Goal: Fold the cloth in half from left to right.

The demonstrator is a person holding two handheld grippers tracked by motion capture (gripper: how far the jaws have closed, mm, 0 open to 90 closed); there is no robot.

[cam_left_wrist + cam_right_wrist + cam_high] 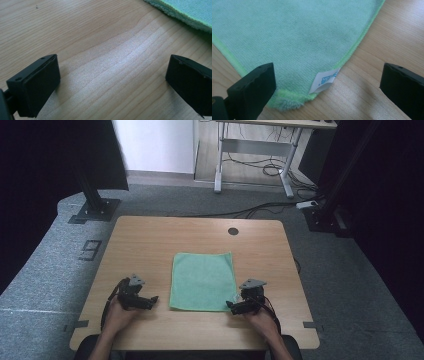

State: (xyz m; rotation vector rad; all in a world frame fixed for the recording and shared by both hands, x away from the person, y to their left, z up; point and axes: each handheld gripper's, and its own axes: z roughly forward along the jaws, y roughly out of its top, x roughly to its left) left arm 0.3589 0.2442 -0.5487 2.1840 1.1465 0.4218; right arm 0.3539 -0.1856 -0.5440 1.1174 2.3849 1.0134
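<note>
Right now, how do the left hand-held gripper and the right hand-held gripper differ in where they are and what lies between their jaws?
The left hand-held gripper sits apart from the green cloth, over bare wooden table; the right hand-held gripper is at the cloth's near right corner. Between the left one's jaws lies only wood; between the right one's jaws lie the cloth corner and its white label. Both have their jaws wide open and grip nothing.

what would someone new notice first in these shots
The green cloth stands out first, spread flat in the middle of the pale wooden table. Next come the two black grippers at its near corners: the right gripper is open around the corner that bears a small white tag, and the left gripper is open over bare wood just beside the cloth.
</note>
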